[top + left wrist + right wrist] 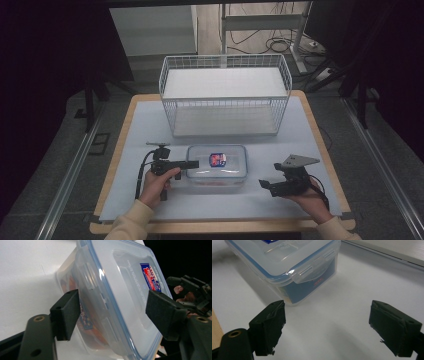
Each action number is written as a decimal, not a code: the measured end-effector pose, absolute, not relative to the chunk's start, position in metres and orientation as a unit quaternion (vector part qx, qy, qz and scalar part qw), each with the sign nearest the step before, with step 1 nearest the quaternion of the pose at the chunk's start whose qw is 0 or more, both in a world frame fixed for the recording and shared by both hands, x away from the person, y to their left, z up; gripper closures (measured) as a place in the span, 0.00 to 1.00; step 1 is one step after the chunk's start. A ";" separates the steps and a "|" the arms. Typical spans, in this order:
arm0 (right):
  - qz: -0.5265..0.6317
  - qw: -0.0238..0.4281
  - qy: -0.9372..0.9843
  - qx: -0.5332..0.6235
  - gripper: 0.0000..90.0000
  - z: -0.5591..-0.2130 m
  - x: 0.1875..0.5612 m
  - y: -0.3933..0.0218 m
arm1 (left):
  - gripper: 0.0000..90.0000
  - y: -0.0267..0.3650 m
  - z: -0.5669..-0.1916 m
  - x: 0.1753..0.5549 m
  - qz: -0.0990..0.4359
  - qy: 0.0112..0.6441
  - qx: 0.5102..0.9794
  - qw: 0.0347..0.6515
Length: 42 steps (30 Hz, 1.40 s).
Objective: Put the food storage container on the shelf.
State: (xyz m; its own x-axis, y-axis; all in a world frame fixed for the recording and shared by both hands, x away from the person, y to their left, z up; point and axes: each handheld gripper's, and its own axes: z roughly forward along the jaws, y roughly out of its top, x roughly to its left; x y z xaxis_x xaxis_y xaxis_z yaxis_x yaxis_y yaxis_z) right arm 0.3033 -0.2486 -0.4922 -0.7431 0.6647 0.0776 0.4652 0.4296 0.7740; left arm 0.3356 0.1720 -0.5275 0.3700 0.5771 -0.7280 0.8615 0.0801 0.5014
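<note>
At the far edge of your white-covered table (150,120) stands an empty wire basket (225,95); nearer you lies the clear lidded food container (217,162), its blue-rimmed lid clipped down. Your left gripper (192,164) is at the container's left end, jaws spread wide on either side of that end, one under the side latch, one over the lid, neither pressing. Your right gripper (264,184) waits just off its right corner, jaws released and bare. You appear to be setting up the grasp; next, close the left jaws squarely, likely on that latch.
</note>
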 end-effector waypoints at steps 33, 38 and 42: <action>0.439 -0.129 0.765 0.453 0.18 -0.508 0.386 -0.199 | 0.39 0.174 -0.526 0.333 -0.132 0.542 0.661 0.501; 0.443 -0.169 0.753 0.457 0.21 -0.514 0.386 -0.197 | 0.39 0.173 -0.526 0.332 -0.130 0.543 0.659 0.504; 0.458 -0.166 0.742 0.460 0.38 -0.511 0.386 -0.205 | 0.39 0.173 -0.527 0.330 -0.126 0.546 0.655 0.507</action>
